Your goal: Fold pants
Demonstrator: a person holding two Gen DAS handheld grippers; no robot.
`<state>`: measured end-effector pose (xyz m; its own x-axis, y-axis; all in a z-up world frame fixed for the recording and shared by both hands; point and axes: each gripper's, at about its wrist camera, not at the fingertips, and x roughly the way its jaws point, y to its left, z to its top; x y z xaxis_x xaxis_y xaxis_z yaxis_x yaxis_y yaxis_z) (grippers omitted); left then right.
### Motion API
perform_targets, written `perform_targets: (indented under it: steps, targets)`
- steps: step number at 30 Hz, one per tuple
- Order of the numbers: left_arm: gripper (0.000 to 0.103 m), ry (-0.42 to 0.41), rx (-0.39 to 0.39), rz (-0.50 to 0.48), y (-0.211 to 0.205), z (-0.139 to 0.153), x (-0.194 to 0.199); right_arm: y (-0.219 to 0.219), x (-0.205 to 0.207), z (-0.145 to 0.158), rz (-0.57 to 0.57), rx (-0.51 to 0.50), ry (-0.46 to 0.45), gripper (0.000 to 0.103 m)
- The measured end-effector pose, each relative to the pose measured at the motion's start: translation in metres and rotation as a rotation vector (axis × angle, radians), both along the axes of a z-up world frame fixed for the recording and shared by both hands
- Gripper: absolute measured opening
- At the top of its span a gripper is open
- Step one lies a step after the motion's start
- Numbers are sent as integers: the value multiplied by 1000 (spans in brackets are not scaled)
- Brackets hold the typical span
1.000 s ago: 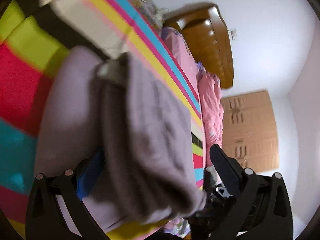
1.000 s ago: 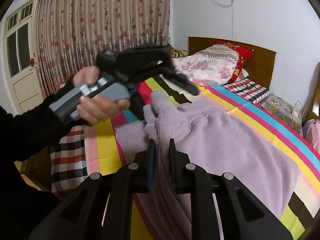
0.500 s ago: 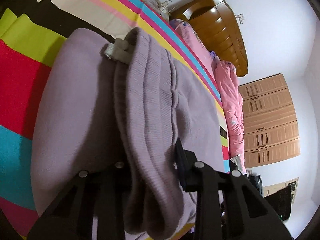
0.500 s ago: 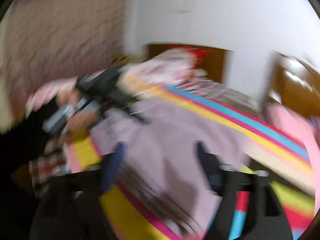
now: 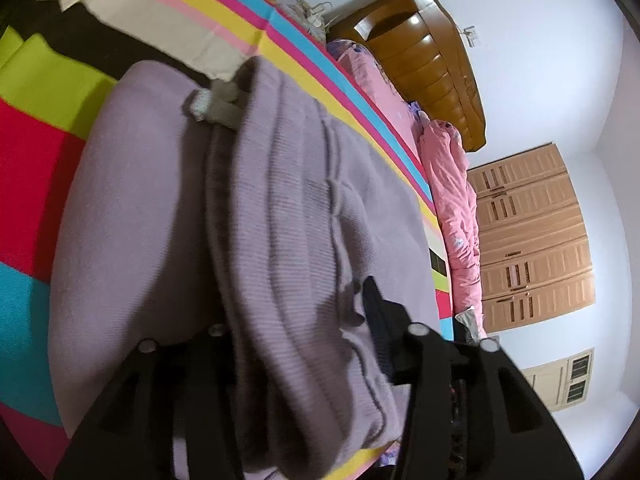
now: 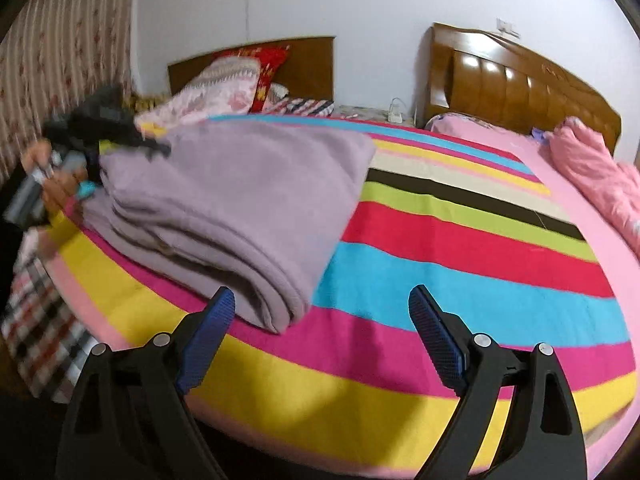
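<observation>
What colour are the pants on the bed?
Light purple pants, clearest in the right wrist view.

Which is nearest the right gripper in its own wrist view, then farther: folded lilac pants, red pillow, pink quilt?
From the right gripper:
1. Folded lilac pants, just ahead, left.
2. Pink quilt, far right.
3. Red pillow, back left at the headboard.

One pair of lilac pants (image 6: 240, 192) lies on one striped blanket (image 6: 460, 248). Two sets of tongs show: the left tongs (image 5: 296, 320) and the right tongs (image 6: 322, 312). Two wooden headboards stand at the wall, a dark plain headboard (image 6: 308, 64) and a glossy panelled headboard (image 6: 520, 88). One pink quilt (image 6: 596, 172) and one red pillow (image 6: 268, 64) are visible.
</observation>
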<state>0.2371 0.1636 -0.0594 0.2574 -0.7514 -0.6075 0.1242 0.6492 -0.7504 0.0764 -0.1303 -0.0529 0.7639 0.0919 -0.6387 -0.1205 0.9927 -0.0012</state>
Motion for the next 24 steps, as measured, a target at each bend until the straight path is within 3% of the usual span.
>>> perform_targets:
  steps: [3, 6, 8, 11, 12, 14, 15, 17, 20, 22, 24]
  targets:
    - [67, -28, 17, -9, -9, 6, -1, 8, 5, -8, -18, -59, -15, 85]
    - [74, -48, 53, -10, -16, 9, -2, 13, 6, -10, -58, -110, -38, 85]
    - [73, -59, 80, -2, -21, 10, -1, 22, 11, -17, -53, -194, -19, 85]
    - [42, -95, 221, 6, -26, 12, -5, 22, 8, -17, -98, -229, -50, 87]
    - [34, -116, 236, -3, -28, 14, -8, 21, 8, -17, -127, -244, -58, 87]
    - [27, -161, 269, -19, -32, 24, -13, 17, 9, -18, -142, -246, -62, 89]
    - [24, -207, 307, -32, -37, 33, -19, 17, 10, -20, -149, -256, -63, 89]
    - [21, -267, 297, -36, -39, 52, -29, 19, 9, -18, -163, -298, -76, 89]
    - [21, -369, 158, -6, -13, 94, -49, 20, 8, -16, -163, -319, -81, 89]
    - [21, -372, 127, 18, 7, 90, -52, 21, 6, -18, -138, -322, -85, 89]
    - [22, -259, 164, 47, 30, 45, -38, 19, 8, -22, -130, -284, -76, 89]
